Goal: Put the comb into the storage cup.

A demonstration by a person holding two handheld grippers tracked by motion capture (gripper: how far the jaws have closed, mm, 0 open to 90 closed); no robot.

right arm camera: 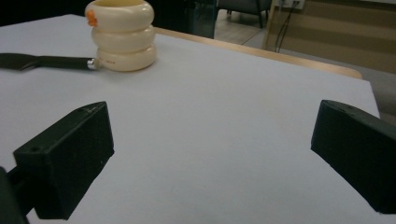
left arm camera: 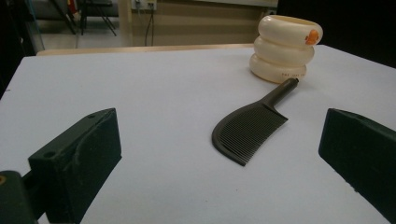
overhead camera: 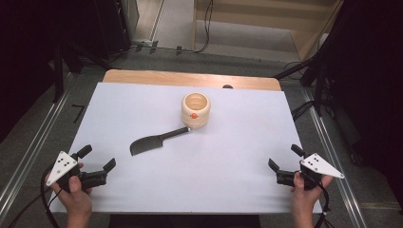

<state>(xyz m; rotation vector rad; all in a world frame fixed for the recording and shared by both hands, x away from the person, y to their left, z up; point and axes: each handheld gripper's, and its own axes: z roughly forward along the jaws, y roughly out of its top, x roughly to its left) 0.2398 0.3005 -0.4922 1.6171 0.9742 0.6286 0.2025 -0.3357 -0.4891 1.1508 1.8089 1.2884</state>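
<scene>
The comb (overhead camera: 154, 141) is seen lying flat ahead and right of the wide-open, empty left claw (overhead camera: 98, 160), handle angled toward the cup (overhead camera: 196, 110), farther from the open right claw (overhead camera: 285, 159).

Comb (left arm camera: 249, 129): dark matt plastic, fine ridged teeth. Ringed cup (left arm camera: 284, 48): cream, smooth, glossy, plastic-looking. Table (overhead camera: 228, 156): matt white smooth sheet over a pale wood top. Claw pads (left arm camera: 88, 156): matt black, slightly rough.

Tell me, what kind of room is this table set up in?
Probably a lab or workshop set up for recording. A white-covered table carries just a comb and a cream ringed cup, metal rails run along the floor, and cables trail behind.
</scene>
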